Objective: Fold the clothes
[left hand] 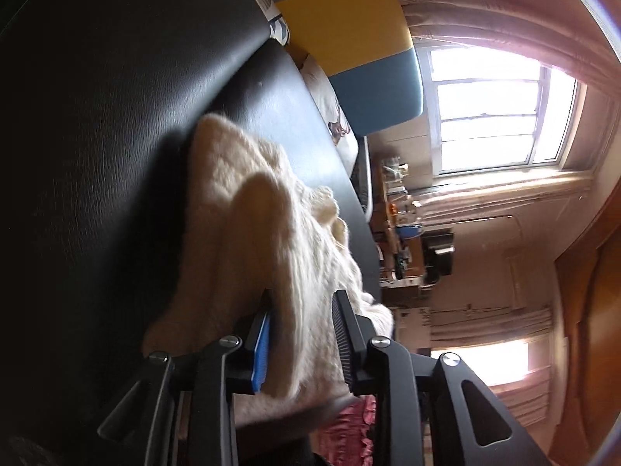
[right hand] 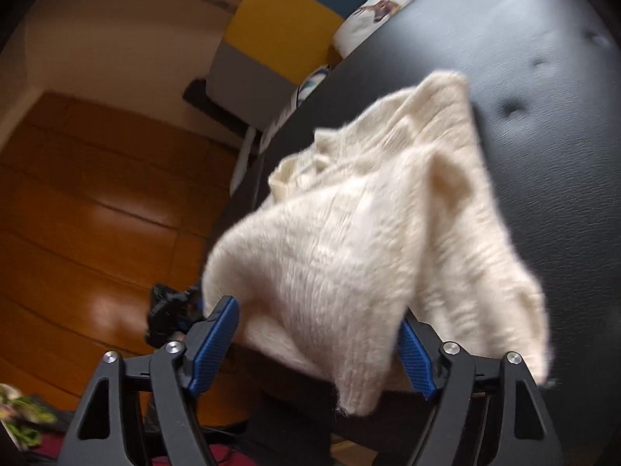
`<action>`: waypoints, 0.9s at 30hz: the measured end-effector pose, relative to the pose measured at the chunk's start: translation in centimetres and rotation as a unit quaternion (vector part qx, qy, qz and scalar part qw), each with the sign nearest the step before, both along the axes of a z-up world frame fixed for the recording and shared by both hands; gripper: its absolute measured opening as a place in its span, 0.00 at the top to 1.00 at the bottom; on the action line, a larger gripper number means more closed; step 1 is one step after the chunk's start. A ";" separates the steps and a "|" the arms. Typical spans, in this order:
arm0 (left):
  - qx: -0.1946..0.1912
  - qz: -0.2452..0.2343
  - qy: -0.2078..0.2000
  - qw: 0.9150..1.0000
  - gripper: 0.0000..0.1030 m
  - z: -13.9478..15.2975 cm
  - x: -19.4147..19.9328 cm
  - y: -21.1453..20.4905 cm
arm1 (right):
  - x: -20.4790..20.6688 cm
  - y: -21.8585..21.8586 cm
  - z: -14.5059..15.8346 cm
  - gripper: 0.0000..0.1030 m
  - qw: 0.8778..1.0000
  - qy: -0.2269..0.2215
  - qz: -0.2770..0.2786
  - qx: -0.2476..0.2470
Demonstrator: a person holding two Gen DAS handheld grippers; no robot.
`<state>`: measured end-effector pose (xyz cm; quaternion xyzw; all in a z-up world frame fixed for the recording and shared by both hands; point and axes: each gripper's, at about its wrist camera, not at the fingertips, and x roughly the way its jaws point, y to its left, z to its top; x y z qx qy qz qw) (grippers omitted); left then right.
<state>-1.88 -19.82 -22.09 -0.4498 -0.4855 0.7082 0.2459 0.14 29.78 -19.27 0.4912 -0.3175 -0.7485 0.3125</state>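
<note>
Your left wrist view alone shows the bright window (left hand: pixel 500 108) with its pink curtains (left hand: pixel 485 194) and a cluttered shelf (left hand: pixel 399 225) past the far edge of the black padded bench (left hand: pixel 97 136); your right wrist view alone shows the wooden floor (right hand: pixel 89 202) beside that bench (right hand: pixel 543 77) and a small black object (right hand: pixel 167 310) lying on it just beyond your left-hand finger. Both views catch the yellow, blue and grey cushion (left hand: pixel 349 19) (right hand: pixel 279 31) and the pillow with a deer print (right hand: pixel 376 11) at the bench's end. The cream knitted sweater (left hand: pixel 252 213) lies crumpled on the black leather, its near part humped up toward you. In your left tongs (left hand: pixel 302 310) a fold of the knit runs between the blue pad and the black finger, with the fingers standing apart; whether they nip the wool you cannot tell. Your right tongs (right hand: pixel 318 326) are spread wide, and a thick corner of the sweater (right hand: pixel 368 233) hangs down between the two blue pads, its edges brushing them without being squeezed.
</note>
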 end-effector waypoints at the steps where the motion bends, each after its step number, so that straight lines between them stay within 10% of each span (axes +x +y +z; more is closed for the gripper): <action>1: -0.004 0.003 0.005 1.000 0.73 0.1 0.2 -0.2 | 0.0 -0.8 -0.2 0.27 1.000 0.004 0.010 0.023; 10: -0.036 -0.018 0.025 0.999 0.71 0.3 1.2 1.4 | 0.4 -1.9 -1.2 0.15 0.999 0.022 -0.004 0.032; 14: -0.075 -0.006 0.020 0.997 0.93 -0.1 0.7 1.9 | 0.6 -2.3 -0.8 0.13 0.999 0.022 -0.018 0.035; 16: -0.082 0.005 0.018 0.996 0.94 -0.4 1.3 1.4 | 0.7 -2.3 -0.4 0.39 0.998 0.018 -0.030 0.055; 17: -0.093 0.007 0.022 0.995 0.94 -0.3 1.6 1.4 | 0.8 -2.3 -0.2 0.78 0.997 0.017 -0.035 0.065; 18: -0.104 0.004 0.028 0.994 0.94 0.0 1.6 1.6 | 1.0 -2.3 -0.1 0.88 0.996 0.020 -0.032 0.076; 27: -0.091 -0.034 0.096 0.991 0.94 3.3 1.2 2.6 | 1.6 -4.2 2.3 0.85 0.992 0.075 0.012 0.105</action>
